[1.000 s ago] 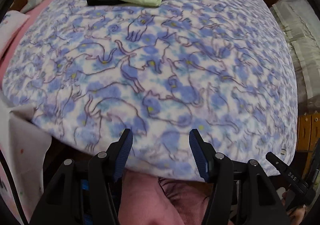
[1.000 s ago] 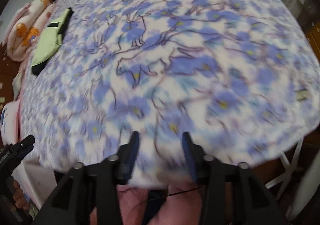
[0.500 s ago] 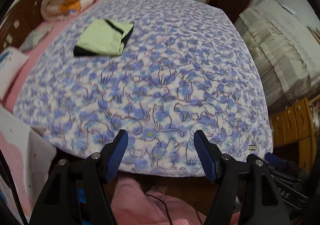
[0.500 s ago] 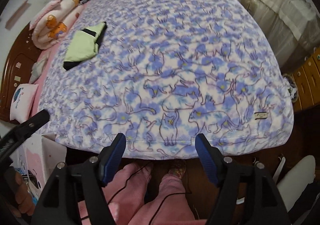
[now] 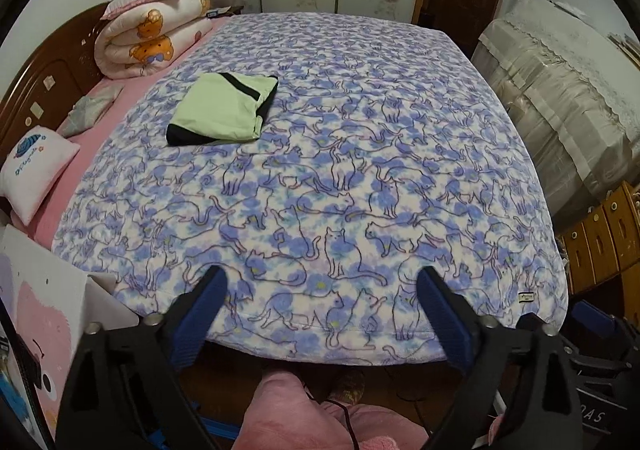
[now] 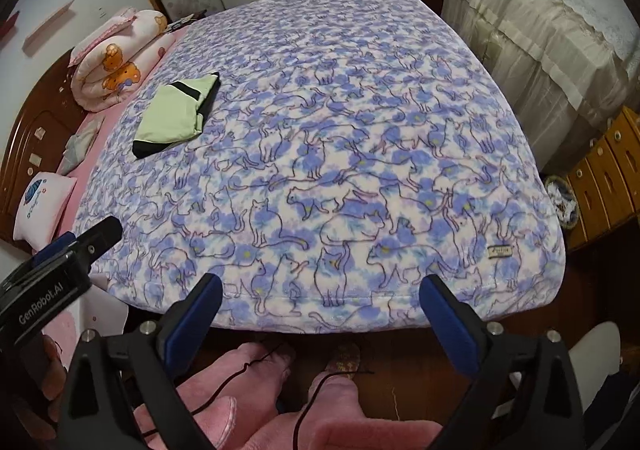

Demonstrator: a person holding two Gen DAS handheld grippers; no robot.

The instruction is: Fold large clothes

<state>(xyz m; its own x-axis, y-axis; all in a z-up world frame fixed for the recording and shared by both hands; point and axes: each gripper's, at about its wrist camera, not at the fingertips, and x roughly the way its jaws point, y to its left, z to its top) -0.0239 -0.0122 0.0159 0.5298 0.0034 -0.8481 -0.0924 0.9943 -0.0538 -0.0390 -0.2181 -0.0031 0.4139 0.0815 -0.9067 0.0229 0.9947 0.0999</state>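
At the bottom of the left wrist view, the left hand-held gripper point(image 5: 320, 298) hangs above the near edge of the bed; its jaws are opening, already wide apart, with nothing between them. The blue pads point(image 5: 200, 314) are over the hem of the blanket point(image 5: 360, 170) but do not touch it. The right hand-held gripper point(image 6: 320, 302) shows the same: jaws opening, spread wide, empty, above the blanket hem. In the right wrist view the left gripper's body also appears at 9 o'clock, held in a hand point(image 6: 48, 378). Below both grippers, at 6 o'clock, are the person's pink trouser legs point(image 6: 256, 390) and a thin black cable point(image 6: 240, 370).

The blanket, white and blue with cat outlines, lies flat over the whole bed, with a small label point(image 6: 500, 251) near its corner at 4 o'clock. Farther, at 10 o'clock, a folded garment point(image 5: 224, 108), light green with black trim, rests on the blanket. Beyond it, at 11 o'clock, a rolled pink quilt point(image 5: 152, 34) sits by the dark headboard point(image 5: 48, 78), and a small pillow point(image 5: 36, 166) lies at 9 o'clock. At 2 o'clock stands furniture under a beige cover point(image 5: 560, 90).
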